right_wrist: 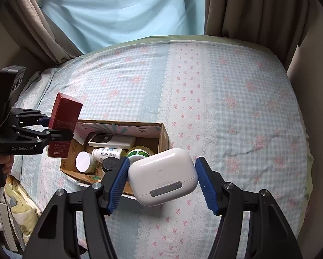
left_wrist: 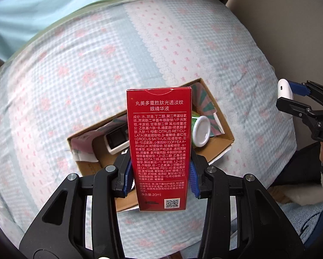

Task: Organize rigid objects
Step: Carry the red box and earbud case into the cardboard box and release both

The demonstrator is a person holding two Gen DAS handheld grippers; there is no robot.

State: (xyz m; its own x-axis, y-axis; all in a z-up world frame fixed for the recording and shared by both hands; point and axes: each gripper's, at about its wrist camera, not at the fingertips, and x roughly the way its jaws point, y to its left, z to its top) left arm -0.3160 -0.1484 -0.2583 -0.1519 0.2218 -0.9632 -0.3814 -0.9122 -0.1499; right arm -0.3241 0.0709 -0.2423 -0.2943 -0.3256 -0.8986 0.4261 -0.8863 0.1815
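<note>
My left gripper is shut on a tall red carton with white Chinese print and holds it upright above the open cardboard box on the bed. The right wrist view shows that gripper and the red carton at the box's left end. My right gripper is shut on a white earbud case, held above the box's near right corner. The box holds a white device, a white bottle, a white-lidded jar, a black lid and a green tape roll.
The bed has a blue gingham sheet with pink bows. A light blue curtain and brown drapes hang behind it. Yellow bedding lies on the floor at the left. The right gripper with the white case shows at the left wrist view's right edge.
</note>
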